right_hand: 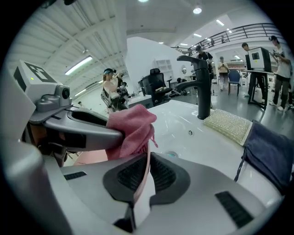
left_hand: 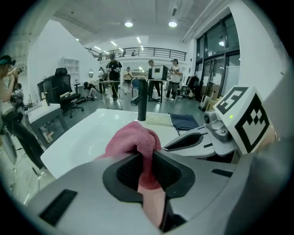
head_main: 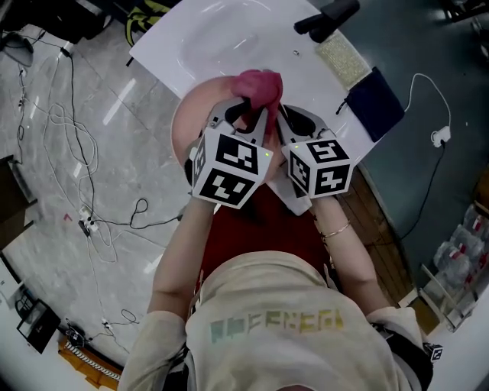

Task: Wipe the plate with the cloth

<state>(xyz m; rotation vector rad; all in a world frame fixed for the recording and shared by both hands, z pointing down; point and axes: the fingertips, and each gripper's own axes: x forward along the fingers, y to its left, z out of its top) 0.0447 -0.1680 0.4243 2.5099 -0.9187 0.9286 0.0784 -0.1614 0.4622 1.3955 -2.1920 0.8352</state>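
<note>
Over the near edge of the sink, both grippers meet at a pale pink plate (head_main: 189,126). A crumpled red-pink cloth (head_main: 260,85) is bunched at their tips. My left gripper (head_main: 246,114) is shut on the cloth (left_hand: 133,140), and a pale pink strip shows below it in the gap. My right gripper (head_main: 292,126) is shut on the plate's thin rim (right_hand: 141,181), which stands edge-on between its jaws. In the right gripper view the cloth (right_hand: 133,128) hangs off the left gripper (right_hand: 82,131), with the plate (right_hand: 92,158) beneath. The right gripper (left_hand: 193,140) lies close beside the cloth.
A white sink basin (head_main: 221,38) lies ahead with a black faucet (head_main: 328,17), a pale scouring pad (head_main: 342,59) and a dark blue cloth (head_main: 374,103) on its counter. Cables (head_main: 69,137) trail over the grey floor on the left. People stand far back (left_hand: 112,73).
</note>
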